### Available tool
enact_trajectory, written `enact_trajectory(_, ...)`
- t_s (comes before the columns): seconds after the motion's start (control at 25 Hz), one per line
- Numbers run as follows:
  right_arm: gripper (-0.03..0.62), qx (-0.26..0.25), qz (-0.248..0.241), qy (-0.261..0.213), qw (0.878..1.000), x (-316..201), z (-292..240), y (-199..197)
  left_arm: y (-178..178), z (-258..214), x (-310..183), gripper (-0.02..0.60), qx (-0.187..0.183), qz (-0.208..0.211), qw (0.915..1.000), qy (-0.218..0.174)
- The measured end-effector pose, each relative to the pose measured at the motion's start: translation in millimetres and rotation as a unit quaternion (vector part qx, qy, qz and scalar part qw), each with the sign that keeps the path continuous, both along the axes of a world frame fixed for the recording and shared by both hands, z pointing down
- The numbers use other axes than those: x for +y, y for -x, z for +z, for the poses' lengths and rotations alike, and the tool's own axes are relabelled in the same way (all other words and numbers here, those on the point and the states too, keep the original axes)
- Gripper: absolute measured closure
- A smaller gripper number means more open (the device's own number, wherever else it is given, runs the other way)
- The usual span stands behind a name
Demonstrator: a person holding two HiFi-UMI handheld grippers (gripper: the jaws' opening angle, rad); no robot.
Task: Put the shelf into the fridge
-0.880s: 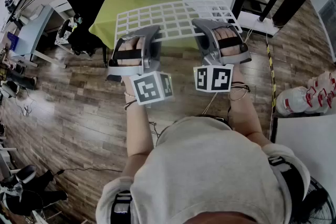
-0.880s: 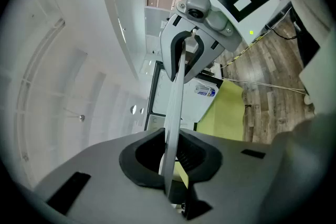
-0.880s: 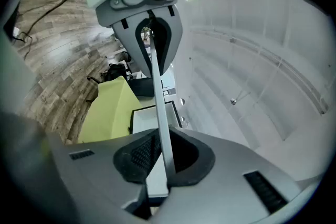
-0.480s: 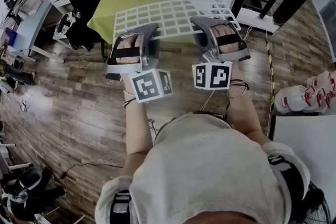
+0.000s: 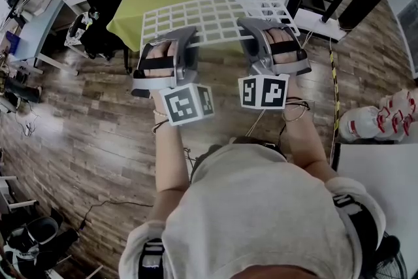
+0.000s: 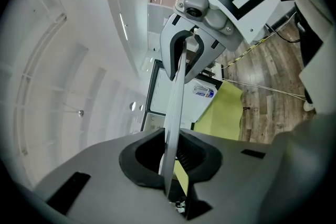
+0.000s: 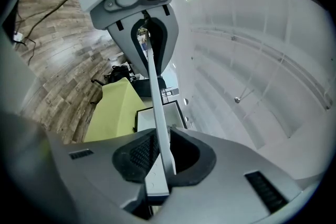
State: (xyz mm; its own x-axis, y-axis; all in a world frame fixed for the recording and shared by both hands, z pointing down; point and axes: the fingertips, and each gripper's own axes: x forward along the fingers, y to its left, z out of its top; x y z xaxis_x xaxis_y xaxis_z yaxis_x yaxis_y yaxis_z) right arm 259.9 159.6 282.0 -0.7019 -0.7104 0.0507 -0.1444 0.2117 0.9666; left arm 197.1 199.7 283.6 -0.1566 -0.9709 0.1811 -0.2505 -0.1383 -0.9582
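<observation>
While left gripper [image 5: 191,41] and right gripper [image 5: 247,31] clamp its near edge, shelf [image 5: 209,15] deep between jaws, seemingly level.

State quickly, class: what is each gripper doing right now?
Left gripper: jaws shut on the near edge of the white grid shelf.
Right gripper: jaws shut on the same shelf edge.

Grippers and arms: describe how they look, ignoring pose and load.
Both the left gripper and right gripper are grey moulded shells, each with a black hand strap and a white cube of black square markers. Arms are bare below a pale short-sleeved shirt; thin bands circle the wrists.
</observation>
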Motion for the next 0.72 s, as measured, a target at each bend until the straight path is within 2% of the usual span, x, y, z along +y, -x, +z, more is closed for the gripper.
enact_trajectory(0.28,0.54,0.025,-0.023,-0.011,0.999,-4.8,20.9,-12.3,-13.5,19.9,-3.8,0.524,-0.012,-0.01,0.9998,0.009)
enact_trajectory(0.72,0.546,0.047,-0.043,0.006,0.998,-17.3,44.8,14.6,12.4,43.8,-14.2,0.526,-0.008,-0.028,0.9992,0.027)
